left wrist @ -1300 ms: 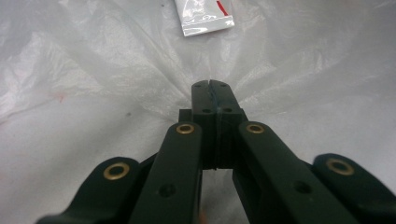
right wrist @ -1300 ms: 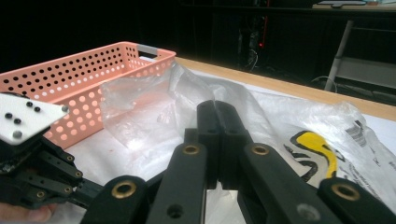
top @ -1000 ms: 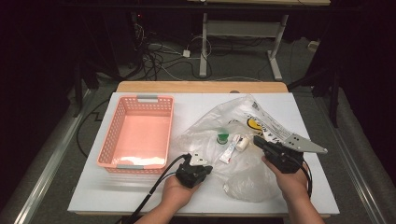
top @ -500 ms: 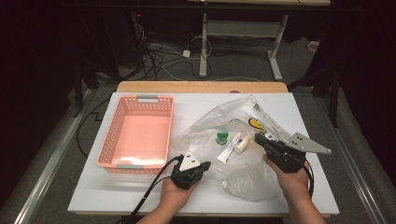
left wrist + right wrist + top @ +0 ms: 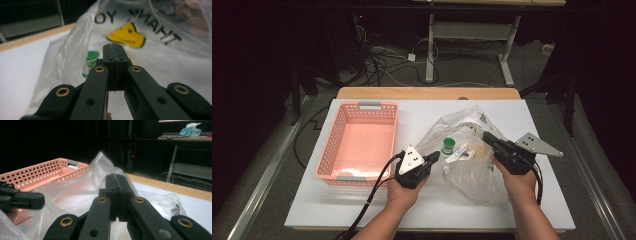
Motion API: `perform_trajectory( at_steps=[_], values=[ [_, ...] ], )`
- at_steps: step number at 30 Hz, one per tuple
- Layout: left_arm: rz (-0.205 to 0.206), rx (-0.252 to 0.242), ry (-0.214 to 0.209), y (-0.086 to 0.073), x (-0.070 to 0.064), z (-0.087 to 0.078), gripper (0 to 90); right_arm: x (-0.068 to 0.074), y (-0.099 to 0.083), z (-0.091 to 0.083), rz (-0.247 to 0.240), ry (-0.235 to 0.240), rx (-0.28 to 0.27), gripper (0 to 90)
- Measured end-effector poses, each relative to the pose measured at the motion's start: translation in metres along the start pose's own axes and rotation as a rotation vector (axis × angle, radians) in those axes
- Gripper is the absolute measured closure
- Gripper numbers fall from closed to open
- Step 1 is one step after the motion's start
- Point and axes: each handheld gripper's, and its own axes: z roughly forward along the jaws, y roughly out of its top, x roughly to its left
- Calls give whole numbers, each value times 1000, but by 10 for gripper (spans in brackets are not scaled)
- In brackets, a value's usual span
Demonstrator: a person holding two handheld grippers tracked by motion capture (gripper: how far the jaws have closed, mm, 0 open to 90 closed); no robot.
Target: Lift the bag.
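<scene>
Clear plastic bag (image 5: 472,150) on white desk (image 5: 412,210) right of pink basket (image 5: 362,142), left hand-held gripper (image 5: 432,158) with jaws together at bag's left edge, right hand-held gripper (image 5: 488,138) clamped on bag's top, green-capped bottle (image 5: 448,146) inside bag.

Clear plastic bag (image 5: 472,150) crumpled on white table, green-capped bottle (image 5: 448,146) apparently inside, pink basket (image 5: 362,145) beside

The room is dark, with light falling mainly on the white surface (image 5: 362,210), whose far edge shows a strip of pale wood (image 5: 427,93). Beyond that edge, grey floor (image 5: 472,65) carries a tangle of black cables (image 5: 382,62) and the white legs of a desk (image 5: 430,50). Metal rails (image 5: 259,175) run beside the left and right edges.
</scene>
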Motion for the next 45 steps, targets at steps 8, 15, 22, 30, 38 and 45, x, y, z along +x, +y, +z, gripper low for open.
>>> perform_trajectory(
  at_steps=[8,15,22,30,38,45],
  values=[
    [30,-120,8,45,3,-1,882,0,16,5,-15,-12,-38,900],
    [95,-201,37,95,7,-2,882,-3,46,13,-15,-33,-105,900],
    [139,-279,38,140,9,1,882,-9,67,13,-9,-65,-175,900],
    [183,-339,28,184,3,11,881,-23,96,1,-19,-119,-241,900],
    [175,-288,44,191,13,29,880,-34,113,-10,-25,-154,-274,900],
    [130,-190,38,160,21,35,801,-36,84,3,-57,-173,-171,900]
  ],
)
